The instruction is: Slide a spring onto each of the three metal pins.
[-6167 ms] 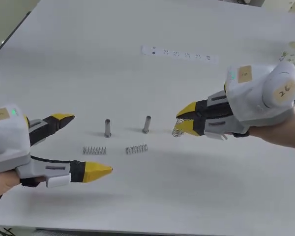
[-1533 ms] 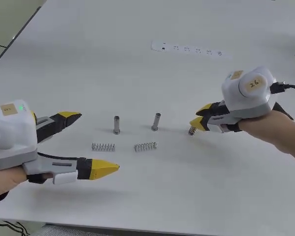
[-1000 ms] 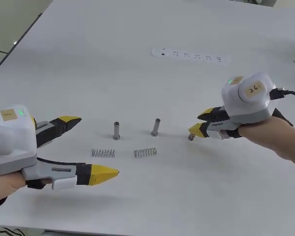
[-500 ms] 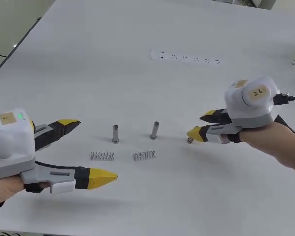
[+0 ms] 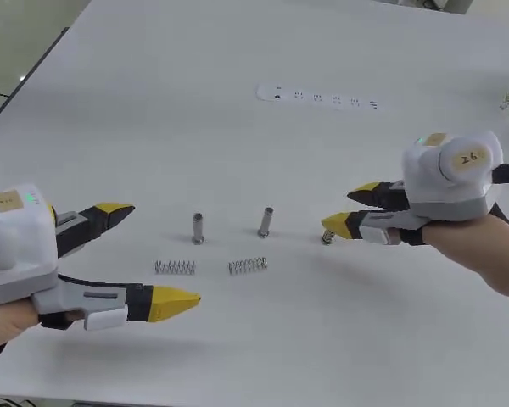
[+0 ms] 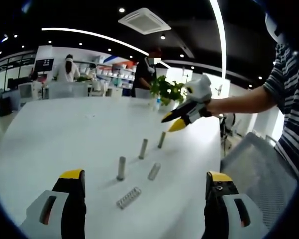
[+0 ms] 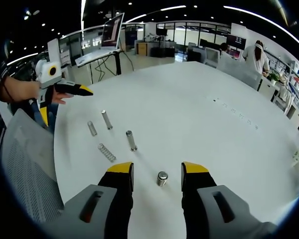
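Two bare metal pins (image 5: 198, 227) (image 5: 265, 221) stand upright mid-table. Just in front of them lie two loose springs (image 5: 175, 267) (image 5: 248, 265). A third pin (image 5: 327, 237) stands to the right and looks wrapped in a spring. My right gripper (image 5: 346, 209) is open, its tips just right of and above that pin. In the right gripper view this pin (image 7: 162, 178) stands between the yellow fingertips (image 7: 120, 169), untouched. My left gripper (image 5: 148, 254) is open wide and holds nothing, left of the springs. The left gripper view shows all three pins in a row (image 6: 121, 168).
A white power strip (image 5: 322, 96) lies at the far side of the white table (image 5: 237, 144). The table's left edge (image 5: 34, 68) runs diagonally. A potted plant (image 6: 164, 89) and people stand beyond the table's end.
The right gripper, earlier shut on a spring at the third pin, has let go and drawn back to the right, leaving the spring on the pin. The left gripper has barely moved.
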### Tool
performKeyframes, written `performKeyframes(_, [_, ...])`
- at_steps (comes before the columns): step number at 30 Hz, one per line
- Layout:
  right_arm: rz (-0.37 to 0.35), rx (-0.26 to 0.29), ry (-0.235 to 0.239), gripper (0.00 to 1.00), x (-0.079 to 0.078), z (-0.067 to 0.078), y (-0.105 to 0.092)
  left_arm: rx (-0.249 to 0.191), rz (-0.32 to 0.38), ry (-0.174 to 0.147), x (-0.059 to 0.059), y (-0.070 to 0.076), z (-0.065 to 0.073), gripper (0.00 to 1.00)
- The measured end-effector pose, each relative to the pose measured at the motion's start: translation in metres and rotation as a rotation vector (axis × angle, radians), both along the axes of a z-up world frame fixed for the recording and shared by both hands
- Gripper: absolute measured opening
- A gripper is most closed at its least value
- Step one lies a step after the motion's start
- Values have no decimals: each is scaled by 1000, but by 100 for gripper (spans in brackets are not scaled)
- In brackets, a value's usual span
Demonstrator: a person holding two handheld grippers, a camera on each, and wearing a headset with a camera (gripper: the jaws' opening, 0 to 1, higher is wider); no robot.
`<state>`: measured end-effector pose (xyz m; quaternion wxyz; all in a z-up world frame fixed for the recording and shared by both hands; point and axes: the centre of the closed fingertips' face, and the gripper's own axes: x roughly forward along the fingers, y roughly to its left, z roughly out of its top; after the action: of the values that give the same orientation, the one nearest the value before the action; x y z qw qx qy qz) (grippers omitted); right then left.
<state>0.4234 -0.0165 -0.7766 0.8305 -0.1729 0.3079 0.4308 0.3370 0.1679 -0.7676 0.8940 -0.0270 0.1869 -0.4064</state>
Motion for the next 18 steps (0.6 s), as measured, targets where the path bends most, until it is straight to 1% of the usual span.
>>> performKeyframes(5, [12,27,-21,36,-7,8,4,1,2,0,0,1,0,98])
performKeyframes(8, [31,36,-20,35,-14,10,6,-1,3,0,0,2,0,98])
performKeyframes(13, [53,34,-25,35,-20,11,7,-2,7,1,0,3,0,98])
performKeyframes(18, [78,17,-30,34,-26,13,5,-4,7,2,-1,3,1,98])
